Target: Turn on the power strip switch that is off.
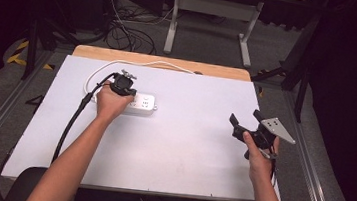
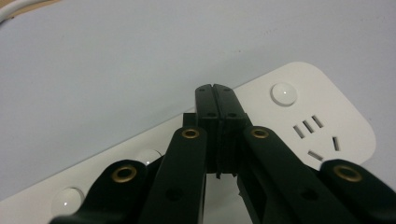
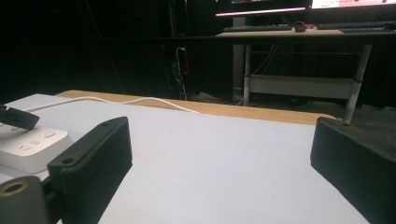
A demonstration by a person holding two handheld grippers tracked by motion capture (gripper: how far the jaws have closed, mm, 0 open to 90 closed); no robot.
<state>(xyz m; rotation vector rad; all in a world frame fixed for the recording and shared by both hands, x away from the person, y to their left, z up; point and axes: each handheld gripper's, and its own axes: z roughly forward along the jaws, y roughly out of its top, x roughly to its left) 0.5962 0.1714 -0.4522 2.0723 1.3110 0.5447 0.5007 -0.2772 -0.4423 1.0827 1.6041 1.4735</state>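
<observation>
A white power strip (image 1: 143, 104) lies flat on the white board (image 1: 177, 145), left of centre, and its white cord (image 1: 119, 66) loops off toward the far edge. My left gripper (image 1: 123, 85) hangs over the strip's left half, pointing down at it. In the left gripper view the jaws are pressed together at the tips (image 2: 215, 93), nothing between them, just above the strip (image 2: 299, 107), between its round buttons (image 2: 284, 93). My right gripper (image 1: 245, 116) is held above the board's right side, open and empty, with the jaws wide apart (image 3: 219, 154). It faces the strip (image 3: 28, 147).
A wooden tabletop strip (image 1: 170, 62) shows beyond the board's far edge. A white desk frame (image 1: 211, 8) and tangled floor cables (image 1: 128, 35) lie behind the table. The left gripper's black cable (image 1: 71, 124) trails off the board's near left.
</observation>
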